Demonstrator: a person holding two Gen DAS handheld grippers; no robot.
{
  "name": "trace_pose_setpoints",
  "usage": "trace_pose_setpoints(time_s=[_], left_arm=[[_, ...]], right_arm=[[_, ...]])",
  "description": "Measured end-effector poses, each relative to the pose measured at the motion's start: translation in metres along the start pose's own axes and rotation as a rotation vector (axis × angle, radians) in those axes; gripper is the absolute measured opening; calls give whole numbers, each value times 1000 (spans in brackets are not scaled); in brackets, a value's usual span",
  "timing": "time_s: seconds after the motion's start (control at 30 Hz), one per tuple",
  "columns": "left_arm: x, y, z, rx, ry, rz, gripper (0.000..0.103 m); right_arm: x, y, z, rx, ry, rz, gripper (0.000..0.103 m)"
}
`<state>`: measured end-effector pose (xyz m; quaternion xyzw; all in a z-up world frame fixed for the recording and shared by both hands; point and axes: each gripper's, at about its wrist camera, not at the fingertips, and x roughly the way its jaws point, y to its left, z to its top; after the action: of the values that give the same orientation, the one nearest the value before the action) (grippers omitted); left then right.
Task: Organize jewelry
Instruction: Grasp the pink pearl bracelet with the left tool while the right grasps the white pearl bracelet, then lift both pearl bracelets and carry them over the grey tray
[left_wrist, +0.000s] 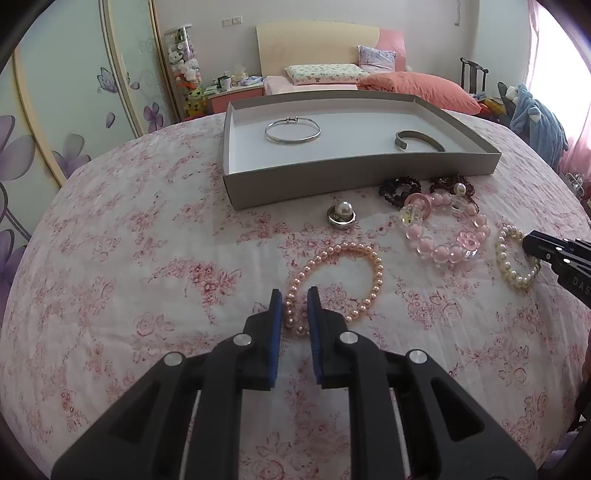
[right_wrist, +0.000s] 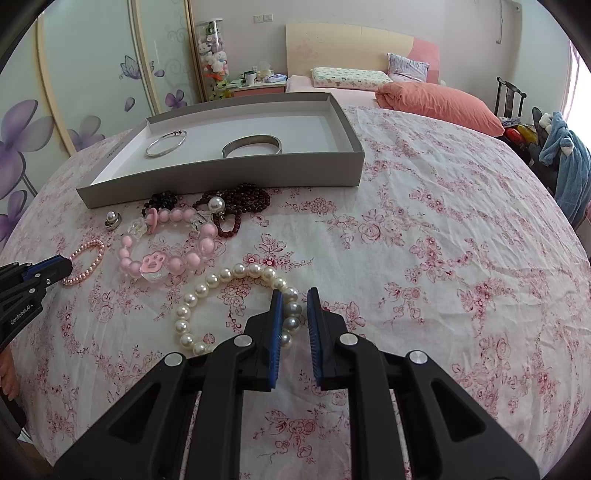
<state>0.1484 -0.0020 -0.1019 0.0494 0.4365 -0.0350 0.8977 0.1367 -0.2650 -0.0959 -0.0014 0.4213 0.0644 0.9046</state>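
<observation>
A pink pearl bracelet (left_wrist: 376, 269) lies on the floral cloth, its near side between the blue pads of my left gripper (left_wrist: 294, 295), which is shut on it. My right gripper (right_wrist: 295, 295) is shut on the near-right beads of a white pearl bracelet (right_wrist: 207, 288). Each gripper shows at the edge of the other view: the right gripper (left_wrist: 532, 243) at the white pearl bracelet (left_wrist: 502, 254), the left gripper (right_wrist: 55, 271) at the pink pearl bracelet (right_wrist: 99, 254). A grey tray (left_wrist: 362, 177) at the far side holds a thin silver bangle (left_wrist: 291, 142) and a metal cuff (left_wrist: 402, 140).
Between the tray and the grippers lie a chunky pink bead bracelet (left_wrist: 443, 253), dark bead bracelets (left_wrist: 399, 188) and a pearl ring (left_wrist: 341, 214). A bed with an orange pillow (right_wrist: 443, 103) stands behind. A chair with blue clothing (right_wrist: 561, 155) is at the right.
</observation>
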Motion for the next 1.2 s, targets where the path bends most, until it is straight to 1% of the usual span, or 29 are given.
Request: trace_pose_setpoints(time_s=[0.3, 0.4, 0.43, 0.47, 0.5, 0.6, 0.77, 0.83, 1.0, 1.2], left_arm=[[-2, -2, -3, 0, -4, -3, 15], [-3, -3, -4, -1, -4, -2, 15], [-3, -4, -5, 0, -5, -3, 13], [-4, -4, -5, -3, -5, -12, 7], [-5, -5, -6, -5, -5, -15, 7], [-7, -2, -9, -27, -6, -38, 7], [-12, 7, -12, -86, -24, -92, 6], [-18, 9, -12, -105, -46, -114, 6], [-32, 12, -11, -150, -106, -161, 6], [-47, 12, -9, -178, -164, -190, 6]], right_arm=[[0, -1, 0, -1, -1, -1, 15], [0, -1, 0, -4, -1, -5, 13], [0, 1, 0, -10, -1, -4, 11], [0, 1, -1, -11, -1, -2, 11], [0, 1, 0, -9, -2, -2, 10], [-2, -4, -1, 27, -11, 40, 10], [-21, -4, 3, 58, -94, 95, 10], [-31, -5, 6, 75, -135, 129, 10], [-45, -2, 9, 98, -205, 206, 10], [-51, 4, 9, 113, -248, 252, 10]])
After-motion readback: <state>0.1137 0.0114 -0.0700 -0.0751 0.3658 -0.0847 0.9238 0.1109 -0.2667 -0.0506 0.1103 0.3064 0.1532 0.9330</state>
